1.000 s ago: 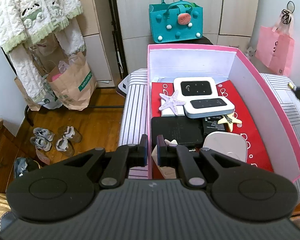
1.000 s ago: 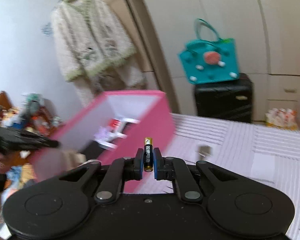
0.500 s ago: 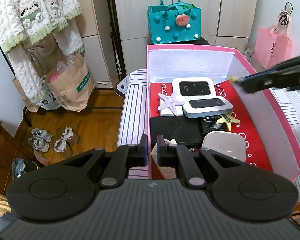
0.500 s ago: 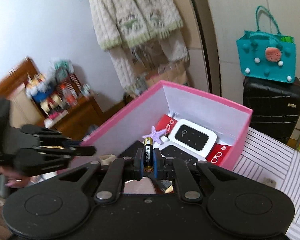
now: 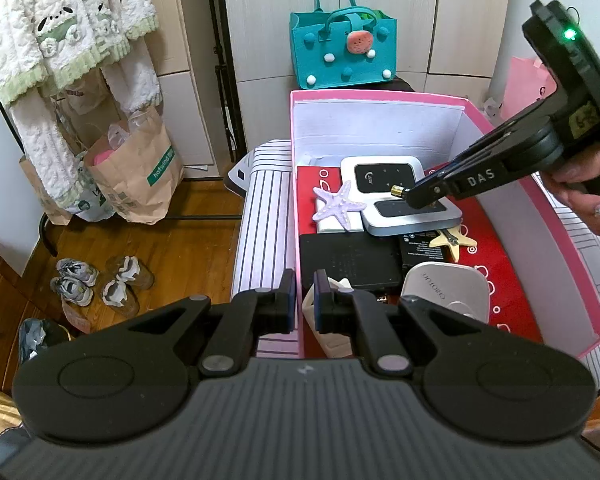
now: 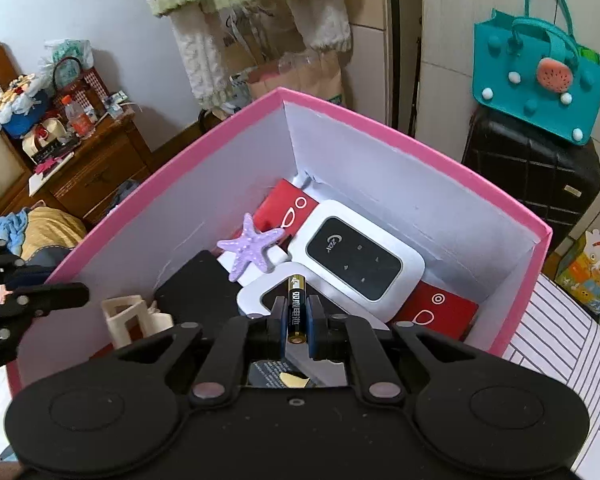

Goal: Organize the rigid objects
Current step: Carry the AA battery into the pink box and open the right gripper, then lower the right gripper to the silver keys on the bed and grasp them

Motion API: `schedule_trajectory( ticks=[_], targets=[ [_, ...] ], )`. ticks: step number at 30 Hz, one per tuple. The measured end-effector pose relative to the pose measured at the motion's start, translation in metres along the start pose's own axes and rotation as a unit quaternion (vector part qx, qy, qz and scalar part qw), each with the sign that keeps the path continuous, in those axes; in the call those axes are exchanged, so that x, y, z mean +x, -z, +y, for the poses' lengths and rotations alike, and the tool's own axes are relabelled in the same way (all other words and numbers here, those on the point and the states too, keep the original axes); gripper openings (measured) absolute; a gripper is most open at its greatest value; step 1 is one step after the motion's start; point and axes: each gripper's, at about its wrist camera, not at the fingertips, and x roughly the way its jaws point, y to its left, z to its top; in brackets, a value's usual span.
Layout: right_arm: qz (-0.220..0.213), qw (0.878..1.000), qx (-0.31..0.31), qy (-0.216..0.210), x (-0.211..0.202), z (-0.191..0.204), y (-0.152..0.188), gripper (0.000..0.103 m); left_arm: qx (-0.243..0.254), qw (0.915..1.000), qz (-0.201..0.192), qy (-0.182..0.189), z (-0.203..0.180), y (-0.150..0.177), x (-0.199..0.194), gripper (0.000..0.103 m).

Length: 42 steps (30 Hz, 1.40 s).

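Note:
A pink box point(image 5: 379, 98) with white inner walls stands on a striped surface; it also shows in the right wrist view point(image 6: 379, 124). Inside lie two white routers point(image 5: 381, 172), a purple starfish point(image 5: 335, 208), a black device point(image 5: 349, 256), a yellow starfish clip point(image 5: 453, 238) and a white pod point(image 5: 445, 292). My right gripper point(image 6: 296, 312) is shut on a black and gold battery point(image 6: 296, 304) and holds it over the box above the routers point(image 6: 355, 258). It also shows in the left wrist view point(image 5: 411, 196). My left gripper point(image 5: 303, 300) is shut on the box's near left wall.
A teal bag point(image 5: 341, 52) sits on a black suitcase point(image 6: 531, 176) behind the box. Paper bags point(image 5: 134, 172) and shoes point(image 5: 100, 284) are on the wooden floor to the left. A wooden dresser point(image 6: 80, 168) with clutter stands at the far left.
My right gripper has swung left with the battery, from beside the box to over its inside. My left gripper has stayed on the box wall.

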Motion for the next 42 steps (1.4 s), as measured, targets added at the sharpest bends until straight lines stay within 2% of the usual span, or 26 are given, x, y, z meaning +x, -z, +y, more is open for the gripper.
schedule_trajectory(
  ticks=[2,6,9,10,13,15,20,27,31,37,42],
  targets=[
    [-0.008,1.0,0.007,-0.001,-0.001,-0.002,0.001,0.018,0.0,1.0,0.0,0.001,0.0,0.0,0.0,0.006],
    [-0.018,0.999,0.019,-0.037,-0.019,-0.008,0.006,0.018,0.0,1.0,-0.002,0.003,0.001,0.001,0.0,0.006],
    [-0.046,0.997,0.026,-0.06,-0.048,-0.016,0.01,0.018,-0.005,1.0,-0.004,0.006,0.003,0.002,0.0,0.006],
    [-0.059,0.996,0.022,-0.056,-0.059,-0.018,0.013,0.018,-0.009,0.9999,-0.004,0.008,0.004,0.001,0.0,0.007],
    [-0.093,0.995,0.01,-0.029,-0.083,-0.023,0.02,0.026,-0.015,0.9998,-0.004,0.01,0.005,0.002,0.001,0.007],
    [-0.112,0.994,0.007,-0.004,-0.095,-0.03,0.03,0.026,-0.013,0.9999,-0.005,0.007,0.003,0.003,0.001,0.007],
    [-0.134,0.989,0.046,0.039,-0.106,-0.062,0.054,0.032,-0.016,0.9998,-0.005,0.007,0.002,0.003,0.002,0.007],
    [-0.11,0.987,0.085,0.085,-0.086,-0.11,0.078,0.032,-0.014,0.9999,-0.005,0.005,0.004,0.004,0.001,0.008],
    [-0.119,0.983,0.09,0.109,-0.075,-0.123,0.091,0.032,-0.017,0.9998,-0.005,0.005,0.005,0.003,0.0,0.008],
    [-0.104,0.985,0.096,0.097,-0.05,-0.137,0.102,0.032,-0.022,0.9997,-0.005,0.004,0.006,0.003,0.0,0.008],
    [-0.085,0.986,0.083,0.113,-0.029,-0.135,0.106,0.037,-0.031,0.9995,-0.006,0.004,0.007,0.004,0.0,0.008]
  ],
)
